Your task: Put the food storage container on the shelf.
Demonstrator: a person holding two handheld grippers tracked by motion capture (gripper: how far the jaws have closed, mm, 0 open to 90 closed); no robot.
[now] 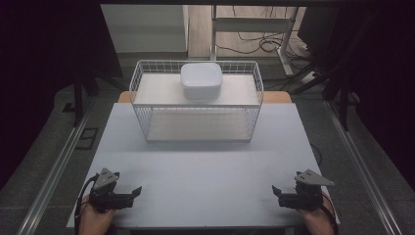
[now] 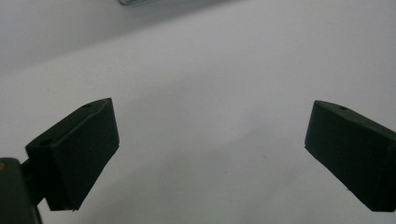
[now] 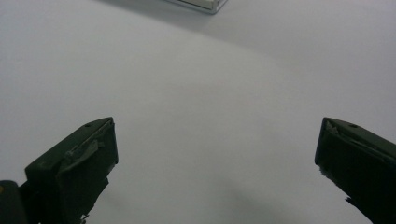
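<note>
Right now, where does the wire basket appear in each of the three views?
High view: wire basket, top centre, at the far end of the white table.
Left gripper view: probably the sliver at the top edge, left of centre.
Right gripper view: probably the pale corner at top centre.
Shared landmark: the white table.

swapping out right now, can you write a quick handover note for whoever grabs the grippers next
Left gripper: open, holding nothing, low over the near left of the white table.
Right gripper: open, holding nothing, low over the near right of the table.
Things: the white lidded container sits on the upper shelf of the white wire basket at the far middle of the table; the basket's lower level looks bare.
Done: nothing that shows; neither gripper is near the container.
Left: probably reach forward to the basket and handle the container. Both sets of fingers are spread wide, ready for a grasp.
</note>
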